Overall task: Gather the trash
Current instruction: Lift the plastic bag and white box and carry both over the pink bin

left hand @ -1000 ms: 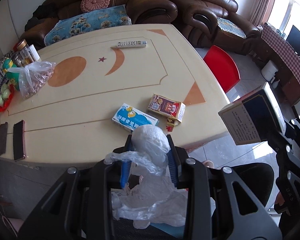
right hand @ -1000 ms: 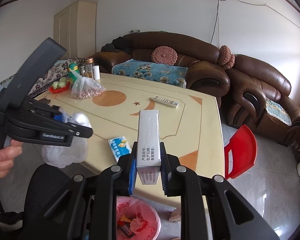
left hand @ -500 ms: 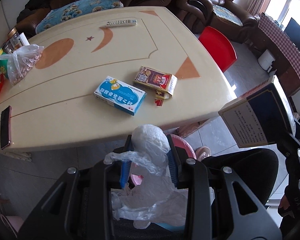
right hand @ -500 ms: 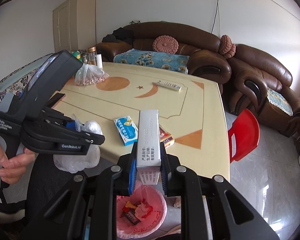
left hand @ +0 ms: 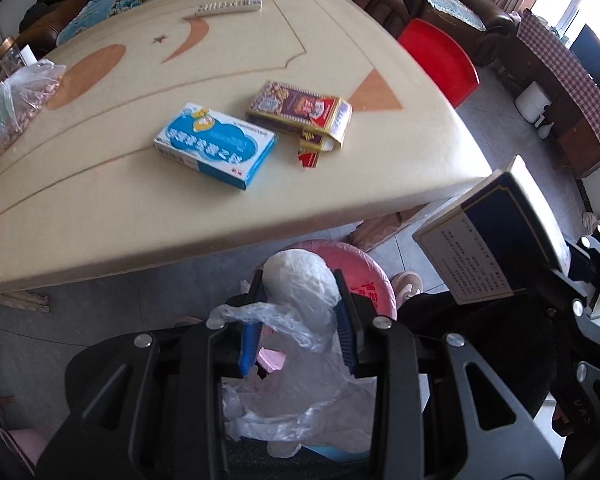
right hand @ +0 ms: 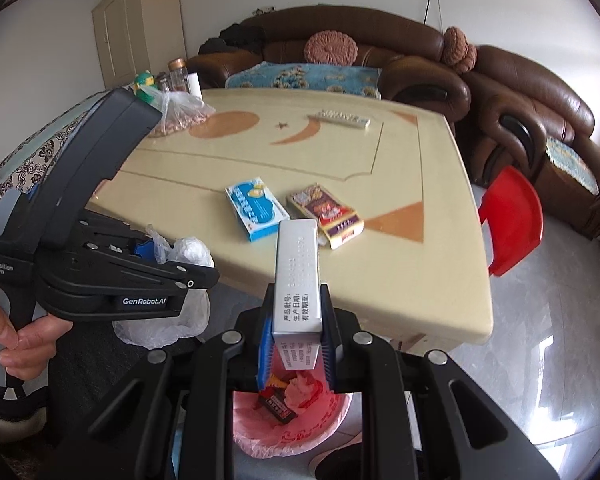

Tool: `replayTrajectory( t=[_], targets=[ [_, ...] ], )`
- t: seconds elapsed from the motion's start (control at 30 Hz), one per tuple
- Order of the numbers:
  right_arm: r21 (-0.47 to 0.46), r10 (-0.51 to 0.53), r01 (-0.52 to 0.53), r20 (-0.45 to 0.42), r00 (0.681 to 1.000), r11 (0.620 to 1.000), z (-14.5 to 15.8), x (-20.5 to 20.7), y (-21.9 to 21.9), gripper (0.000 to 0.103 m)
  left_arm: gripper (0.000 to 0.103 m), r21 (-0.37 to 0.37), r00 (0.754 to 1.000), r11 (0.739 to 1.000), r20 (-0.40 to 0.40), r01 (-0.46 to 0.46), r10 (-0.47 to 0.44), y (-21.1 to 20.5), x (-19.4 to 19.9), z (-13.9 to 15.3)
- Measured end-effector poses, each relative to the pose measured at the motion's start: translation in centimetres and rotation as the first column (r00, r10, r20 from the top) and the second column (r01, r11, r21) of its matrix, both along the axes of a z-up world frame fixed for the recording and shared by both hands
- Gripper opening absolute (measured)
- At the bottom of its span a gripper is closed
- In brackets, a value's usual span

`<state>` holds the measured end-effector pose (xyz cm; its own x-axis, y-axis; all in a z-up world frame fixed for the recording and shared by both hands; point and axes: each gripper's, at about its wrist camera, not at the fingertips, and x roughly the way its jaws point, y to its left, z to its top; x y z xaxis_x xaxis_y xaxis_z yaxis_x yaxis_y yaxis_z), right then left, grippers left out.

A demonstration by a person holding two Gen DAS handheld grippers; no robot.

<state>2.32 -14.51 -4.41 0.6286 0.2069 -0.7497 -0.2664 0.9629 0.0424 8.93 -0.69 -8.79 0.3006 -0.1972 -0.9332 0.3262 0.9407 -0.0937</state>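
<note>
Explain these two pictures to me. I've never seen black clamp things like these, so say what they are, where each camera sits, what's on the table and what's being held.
These are two hand-held grippers, each squeezed by a person, with a wide-angle camera mounted behind its two fingers. There is no robot arm.

The left wrist view looks down past the left gripper, which is shut on a crumpled clear plastic bag. Below it sits a trash bin lined with a pink bag.

The right wrist view looks along the right gripper, shut on a silver-grey carton held above the same bin. At its left you see the left gripper from the side, with the person's hand on its handle.

On the cream table lie a blue and white box, a maroon and gold box with an open flap, a remote control and a tied bag that seems to hold nuts.
</note>
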Motion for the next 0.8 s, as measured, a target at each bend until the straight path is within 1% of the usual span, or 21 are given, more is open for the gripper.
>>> replayTrajectory(
  t=[0.1,0.33,0.47,0.67,0.8],
  targets=[
    [-0.012,0.011,-0.012,-0.035,0.999,1.0,-1.4,0.2,0.2,0.02,0.033,0.018,1.0,1.0,-0.017,0.006,-0.006,-0.3,0.0,-1.6],
    [-0.018,0.027,-0.029,-0.119,0.993,0.999,-4.8,0.9,0.4,0.02,0.033,0.045,0.995,0.998,-0.096,0.031,-0.027,-1.3,-0.1,-6.0],
    [-0.02,0.031,-0.034,-0.166,0.986,0.999,-6.6,1.3,0.4,0.02,0.033,0.053,0.99,0.997,-0.131,0.049,-0.041,-1.8,-0.2,-7.9],
    [-0.022,0.037,-0.044,-0.226,0.973,0.999,-9.0,2.0,0.3,0.02,0.033,0.075,0.986,0.994,-0.155,0.076,-0.064,-2.5,-0.3,-10.0],
    [-0.014,0.046,-0.051,-0.262,0.964,0.999,-10.6,2.4,0.4,0.02,0.033,0.06,0.981,0.994,-0.177,0.088,-0.076,-2.8,-0.4,-11.3]
  ],
)
